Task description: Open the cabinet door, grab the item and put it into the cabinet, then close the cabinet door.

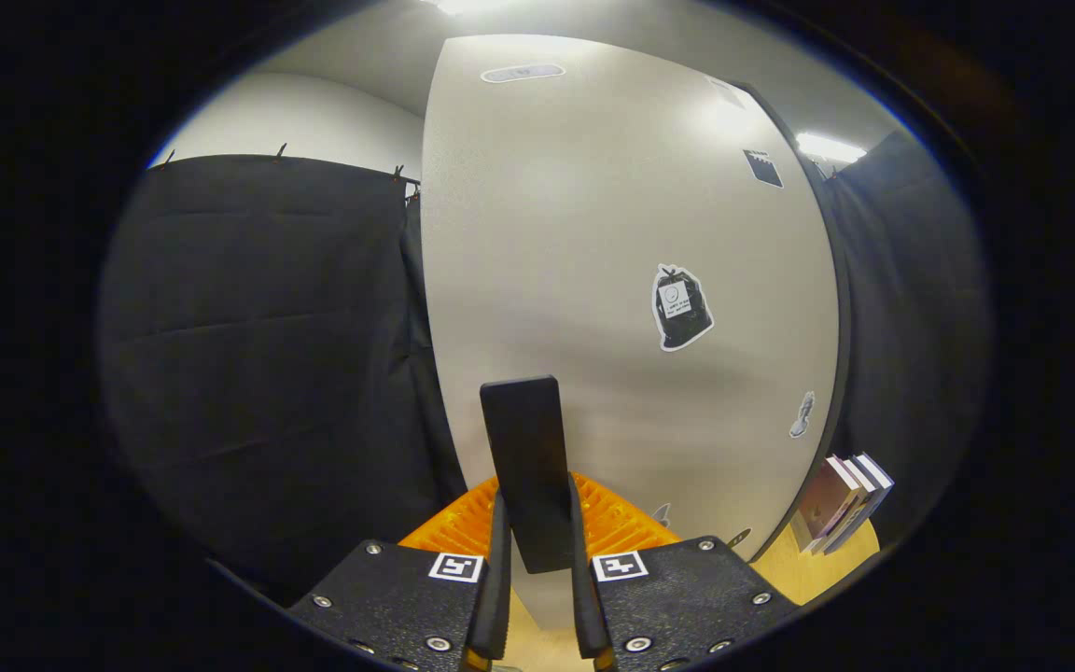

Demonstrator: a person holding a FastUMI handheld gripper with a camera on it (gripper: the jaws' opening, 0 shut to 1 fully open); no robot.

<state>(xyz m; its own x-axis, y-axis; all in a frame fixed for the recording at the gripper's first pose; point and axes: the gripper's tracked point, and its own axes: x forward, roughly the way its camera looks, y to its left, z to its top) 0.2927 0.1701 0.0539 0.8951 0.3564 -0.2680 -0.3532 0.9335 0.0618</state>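
Observation:
The pale cabinet door [612, 233] stands close ahead, with a black bag sticker [682, 308] and smaller stickers on it. A flat black bar [526, 439] rises upright between my fingers, near the door's left edge, and casts a soft shadow on the panel. My gripper [537, 509] is shut on this bar, with one finger pressing on each side. Its lower end shows between the fingers. I cannot tell whether the bar is fixed to the door as its handle. How far the door is swung is also unclear.
Black cloth [267, 355] hangs left of the door's edge and again to its right. A few books [845, 499] lean on a wooden surface [817, 565] beyond the door's lower right edge. Ceiling lights glare above.

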